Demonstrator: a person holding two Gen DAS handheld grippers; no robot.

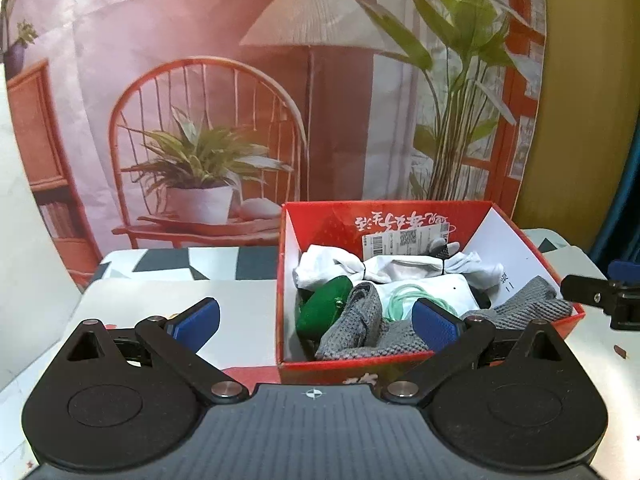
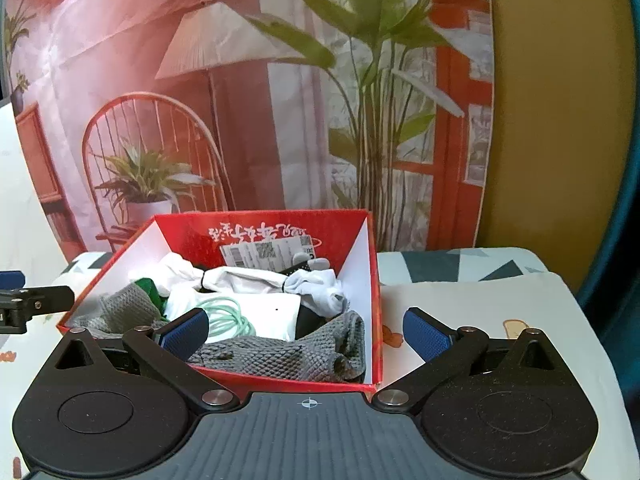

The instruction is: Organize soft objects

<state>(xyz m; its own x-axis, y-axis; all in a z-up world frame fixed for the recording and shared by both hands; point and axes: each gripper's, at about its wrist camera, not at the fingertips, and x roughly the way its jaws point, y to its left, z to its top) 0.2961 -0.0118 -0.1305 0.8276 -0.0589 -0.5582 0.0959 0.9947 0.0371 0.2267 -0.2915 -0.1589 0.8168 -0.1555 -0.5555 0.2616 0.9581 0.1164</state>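
Observation:
A red cardboard box (image 1: 532, 240) (image 2: 372, 280) stands on the table, filled with soft things. Inside lie a grey knitted cloth (image 1: 360, 320) (image 2: 280, 354), white knotted socks (image 1: 400, 266) (image 2: 248, 278), a green pouch (image 1: 324, 308) (image 2: 148, 288), and a mint green cord (image 1: 404, 296) (image 2: 224, 316) on a white item. My left gripper (image 1: 316, 320) is open and empty, hovering at the box's near left corner. My right gripper (image 2: 306, 330) is open and empty over the box's near right corner. Each gripper's tip shows at the other view's edge.
A printed backdrop (image 1: 240, 80) of a chair, lamp and plants hangs right behind the box. The table (image 1: 240, 308) (image 2: 500, 308) has a white patterned cover with dark triangles. A yellow panel (image 2: 560, 120) stands at the right.

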